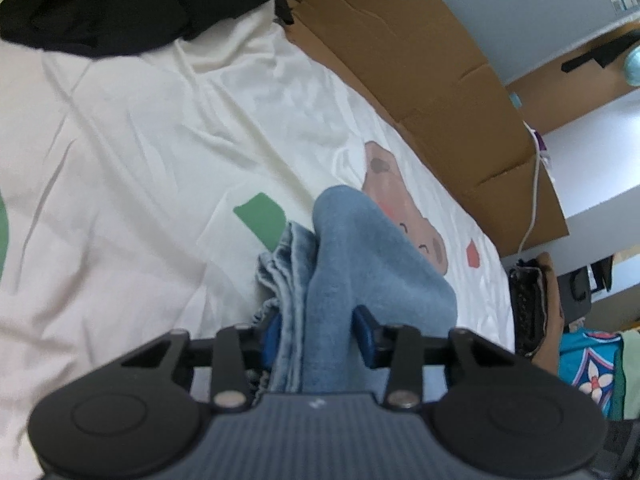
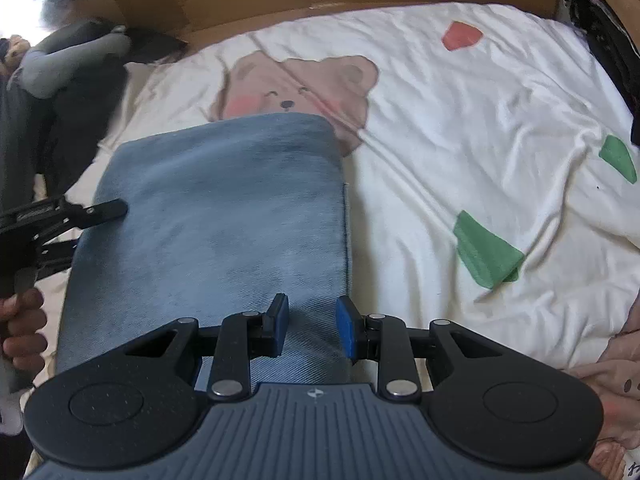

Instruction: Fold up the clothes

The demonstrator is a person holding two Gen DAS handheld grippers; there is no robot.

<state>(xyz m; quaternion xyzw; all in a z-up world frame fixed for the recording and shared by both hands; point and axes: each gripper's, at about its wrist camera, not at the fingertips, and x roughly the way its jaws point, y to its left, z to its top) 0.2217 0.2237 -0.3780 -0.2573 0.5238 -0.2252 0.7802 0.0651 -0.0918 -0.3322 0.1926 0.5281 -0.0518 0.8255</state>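
Denim fills the middle of what we see: folded blue jeans (image 2: 212,208) lie flat on the bed's white duvet (image 2: 460,128), their far edge covering the chin of a printed bear face (image 2: 296,84). From the right wrist view we look down on them as a broad rectangle, with one straight side seam running along their right edge.

Our right gripper (image 2: 312,328) hovers over the near end of the jeans, close to that seam edge. Its blue pads stand partly apart, denim shows in the gap between them, and we see no fold pinched there, so it has hold of nothing.

Our left gripper (image 1: 316,336) sits at the opposite side of the garment, where the stacked layers and a pale hem (image 1: 280,264) show edge-on. A thick bundle of folded denim runs straight between its blue pads, which stand partly apart on either side; whether they press on the cloth we cannot tell. In the right wrist view one of its black fingers (image 2: 108,208) lies on top of the jeans' left edge, with a hand (image 2: 24,328) gripping the handle below.

Beyond the duvet's green and red patches, a cardboard sheet (image 1: 420,64) lines the far side of the bed, and dark clothing (image 1: 104,4) is heaped at one end.
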